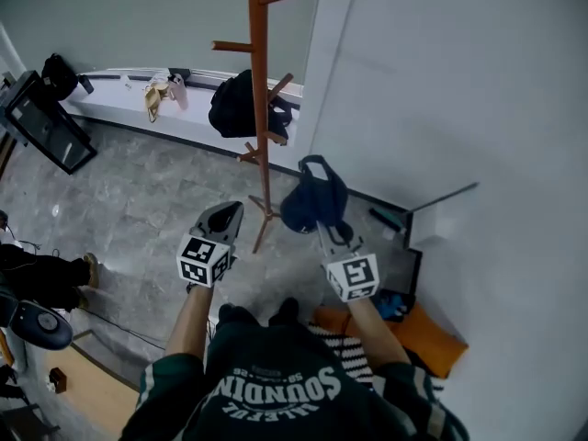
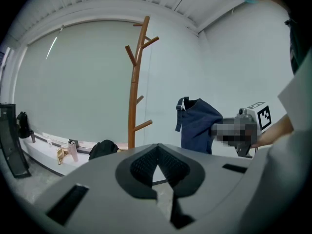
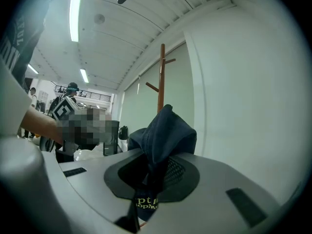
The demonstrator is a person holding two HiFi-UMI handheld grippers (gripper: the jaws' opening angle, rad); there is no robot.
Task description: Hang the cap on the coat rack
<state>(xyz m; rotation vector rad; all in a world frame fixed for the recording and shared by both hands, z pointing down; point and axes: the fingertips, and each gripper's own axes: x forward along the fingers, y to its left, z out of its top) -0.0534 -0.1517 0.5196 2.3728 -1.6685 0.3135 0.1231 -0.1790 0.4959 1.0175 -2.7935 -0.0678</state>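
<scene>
A dark blue cap (image 1: 315, 198) hangs from my right gripper (image 1: 333, 235), whose jaws are shut on the fabric near its label. In the right gripper view the cap (image 3: 163, 135) bunches up between the pads of that gripper (image 3: 150, 179). The wooden coat rack (image 1: 262, 108) stands just ahead and left of the cap, its pegs bare. My left gripper (image 1: 223, 220) hovers level with the right one, left of the rack's foot, shut and holding nothing. The left gripper view shows the rack (image 2: 135, 96) ahead and the cap (image 2: 200, 123) hanging at the right, apart from the rack.
A black bag (image 1: 237, 104) and small items lie on the window ledge (image 1: 110, 95) behind the rack. A white wall (image 1: 459, 108) rises close on the right. A dark screen (image 1: 41, 122) leans at far left. An orange thing (image 1: 427, 338) and a white box (image 1: 441, 220) sit by my feet.
</scene>
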